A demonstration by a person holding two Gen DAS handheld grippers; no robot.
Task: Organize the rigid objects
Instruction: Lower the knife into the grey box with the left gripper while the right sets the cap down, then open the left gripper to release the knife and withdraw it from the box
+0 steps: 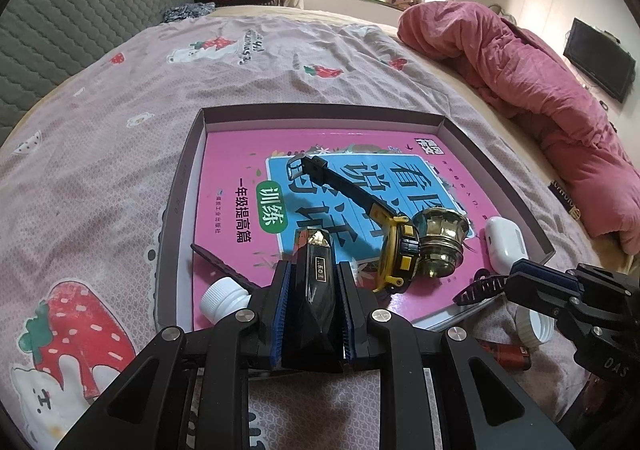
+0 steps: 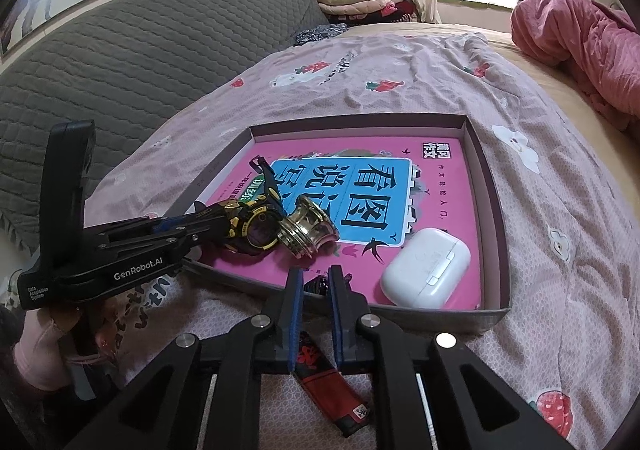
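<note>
My left gripper point(image 1: 314, 270) is shut on a black faceted bottle with a gold tip point(image 1: 314, 290), held over the near edge of a shallow box point(image 1: 320, 112). In the box a pink book point(image 1: 228, 178) carries a black-and-yellow watch point(image 1: 396, 250), a gold glass knob point(image 1: 440, 242) and a white earbud case point(image 1: 504, 246). My right gripper point(image 2: 316, 282) is slightly open and empty, above a red-and-black lighter point(image 2: 328, 386) on the bedspread, with a black hair clip point(image 2: 318, 284) just beyond its tips. The left gripper also shows in the right wrist view point(image 2: 208, 220).
A white bottle point(image 1: 220, 296) lies at the box's near left corner. A white cap point(image 1: 534, 326) and the lighter point(image 1: 508, 354) lie on the bedspread near the box. A pink quilt point(image 1: 520, 62) is bunched at the right. A grey headboard point(image 2: 140, 50) is on the left.
</note>
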